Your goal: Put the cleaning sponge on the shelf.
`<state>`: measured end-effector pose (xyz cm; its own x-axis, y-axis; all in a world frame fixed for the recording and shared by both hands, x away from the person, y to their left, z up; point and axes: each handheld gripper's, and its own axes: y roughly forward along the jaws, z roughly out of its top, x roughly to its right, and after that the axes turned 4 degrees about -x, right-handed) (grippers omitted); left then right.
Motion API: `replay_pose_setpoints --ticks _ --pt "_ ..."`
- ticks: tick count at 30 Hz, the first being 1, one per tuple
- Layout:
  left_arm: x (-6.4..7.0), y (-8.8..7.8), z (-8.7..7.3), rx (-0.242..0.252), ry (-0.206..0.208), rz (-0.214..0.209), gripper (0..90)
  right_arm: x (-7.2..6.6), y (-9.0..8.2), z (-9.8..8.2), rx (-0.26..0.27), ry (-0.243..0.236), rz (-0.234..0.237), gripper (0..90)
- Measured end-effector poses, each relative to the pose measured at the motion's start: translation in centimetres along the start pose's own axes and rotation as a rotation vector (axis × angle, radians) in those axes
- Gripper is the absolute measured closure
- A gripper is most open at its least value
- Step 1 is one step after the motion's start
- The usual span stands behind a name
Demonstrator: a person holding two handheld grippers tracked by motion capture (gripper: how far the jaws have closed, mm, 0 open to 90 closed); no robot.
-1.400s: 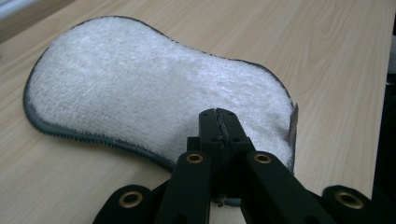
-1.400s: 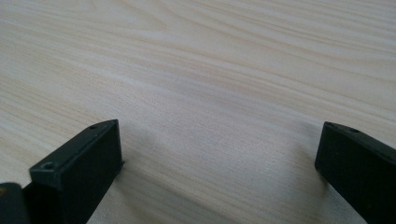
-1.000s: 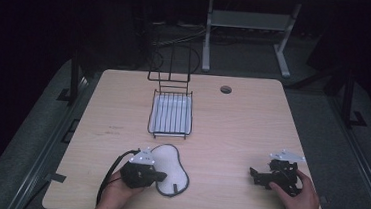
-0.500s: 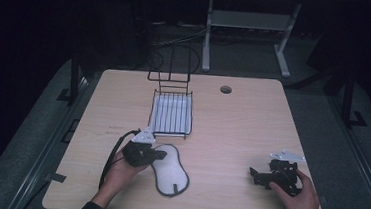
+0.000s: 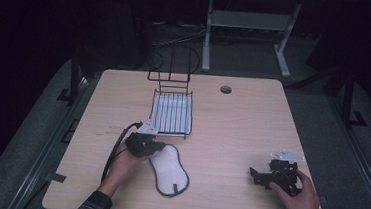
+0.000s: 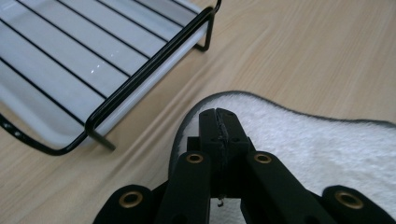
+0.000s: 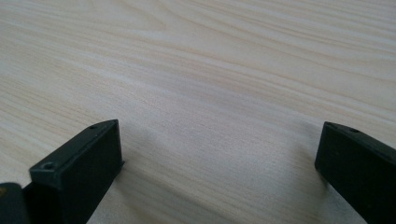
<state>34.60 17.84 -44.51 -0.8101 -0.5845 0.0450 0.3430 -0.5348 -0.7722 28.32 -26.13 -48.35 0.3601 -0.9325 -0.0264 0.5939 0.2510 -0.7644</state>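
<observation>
Holding both tools low over the pale wood table (image 5: 252, 125), you have wide bare board ahead of and between your two hands, while its near edge runs close under your wrists. Ahead of your left gripper (image 5: 154, 145), just past its tips and to their left, stands the black wire rack (image 5: 171, 114) with a white tray under its bars; the rack's near rail and one foot sit close to the jaws in the left gripper view, with a strip of bare wood between. Your right gripper (image 5: 254, 174) rests well apart near the table's right edge, its jaws spread wide over nothing but wood grain.

Beneath your left jaws, which are pressed together at the rim of the white fleecy pad (image 6: 299, 140), that pad lies flat on the table, stretching away to the right of the tips. Whether a fold of cloth is caught between them cannot be told. It is a waisted, rounded shape, bound all round with a thin dark edging.

No brand, label or writing can be read on anything.
</observation>
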Motion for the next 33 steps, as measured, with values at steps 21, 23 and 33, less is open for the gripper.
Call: replay_pose_setpoints --ticks 21,23,33 --pt "-0.6 -2.2 -2.4 -0.04 -0.043 0.053 89.9 0.0 0.0 0.0 0.0 0.0 0.0 0.2" --pt "-0.5 -2.5 -2.8 -0.041 -0.051 0.05 89.8 0.0 0.0 0.0 0.0 0.0 0.0 0.2" --pt "0.1 -3.7 -4.1 -0.047 -0.079 0.035 89.9 0.0 0.0 0.0 0.0 0.0 0.0 0.2"
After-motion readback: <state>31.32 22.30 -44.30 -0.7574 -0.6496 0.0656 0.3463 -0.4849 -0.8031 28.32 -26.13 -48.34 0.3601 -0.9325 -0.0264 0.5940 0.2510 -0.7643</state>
